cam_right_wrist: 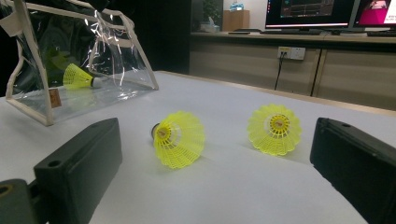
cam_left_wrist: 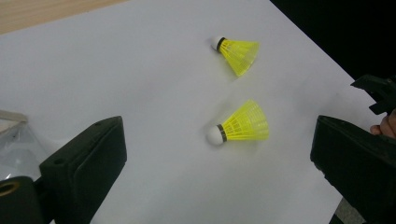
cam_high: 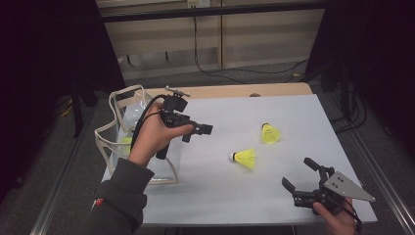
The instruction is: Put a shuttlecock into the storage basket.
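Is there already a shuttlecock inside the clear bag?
Yes: the right gripper view shows one yellow shuttlecock lying inside the clear bag, while two others lie on the table outside it.

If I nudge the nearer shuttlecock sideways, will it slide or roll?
The nearer shuttlecock lies on its side, so it would probably roll in an arc around its cork tip. Its open mesh skirt looks very light and may flex under a firm squeeze.

A lab or office workspace is indicated. Lit monitors (cam_right_wrist: pixel 308 11) are seen on a rear desk (cam_right_wrist: pixel 289 39), wall sockets (cam_right_wrist: pixel 290 52) and trailing cables (cam_high: pixel 205 63) are present, and dark curtains (cam_high: pixel 49 58) enclose the counter (cam_high: pixel 274 196).
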`<state>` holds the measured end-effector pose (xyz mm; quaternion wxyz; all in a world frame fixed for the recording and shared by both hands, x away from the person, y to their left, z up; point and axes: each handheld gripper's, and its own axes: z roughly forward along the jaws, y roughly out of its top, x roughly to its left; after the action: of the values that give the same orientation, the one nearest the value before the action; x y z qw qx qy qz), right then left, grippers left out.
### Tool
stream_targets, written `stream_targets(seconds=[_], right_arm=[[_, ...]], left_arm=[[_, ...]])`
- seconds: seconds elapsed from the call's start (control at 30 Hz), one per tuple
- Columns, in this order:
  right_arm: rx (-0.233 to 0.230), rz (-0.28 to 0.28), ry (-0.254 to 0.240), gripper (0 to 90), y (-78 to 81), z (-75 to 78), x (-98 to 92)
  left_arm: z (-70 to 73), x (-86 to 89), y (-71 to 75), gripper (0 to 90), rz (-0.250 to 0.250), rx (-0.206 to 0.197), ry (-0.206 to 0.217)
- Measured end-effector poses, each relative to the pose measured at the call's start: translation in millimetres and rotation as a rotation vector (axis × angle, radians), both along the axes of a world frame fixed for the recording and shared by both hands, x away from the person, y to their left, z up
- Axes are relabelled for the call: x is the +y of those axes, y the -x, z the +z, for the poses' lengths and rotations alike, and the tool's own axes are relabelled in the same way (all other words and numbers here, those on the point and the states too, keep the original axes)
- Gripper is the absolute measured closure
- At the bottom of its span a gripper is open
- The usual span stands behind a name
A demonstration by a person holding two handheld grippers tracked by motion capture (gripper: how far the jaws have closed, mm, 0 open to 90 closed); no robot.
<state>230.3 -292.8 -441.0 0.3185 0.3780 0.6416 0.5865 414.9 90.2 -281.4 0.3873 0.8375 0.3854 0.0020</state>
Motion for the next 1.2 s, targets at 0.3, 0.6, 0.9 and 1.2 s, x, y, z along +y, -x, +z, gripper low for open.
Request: stream_targets(seconds=[0.3,0.6,0.9,1.2], right_arm=[[-0.001,-0.001,-0.001,1.9,0.1,0.1,-0.2],[-0.002,-0.001,0.0,2.0,0.1,0.1,-0.1],[0.0,-0.002,0.0,2.0,0.2,0.2,0.2],[-0.003,-0.003,0.002,1.9,0.0,0.3,-0.4]], left_arm=[[-8.9,-5.1,1.2,3.3,-0.031,0.008,-0.006],[-17.0,-8.5,2.0,2.8,-0.048,0.013,-0.003],[-24.8,-10.5,1.5,2.8,-0.056,0.011,-0.008],[-30.6,-14.0,2.1,2.8,-0.072,0.004,-0.014]])
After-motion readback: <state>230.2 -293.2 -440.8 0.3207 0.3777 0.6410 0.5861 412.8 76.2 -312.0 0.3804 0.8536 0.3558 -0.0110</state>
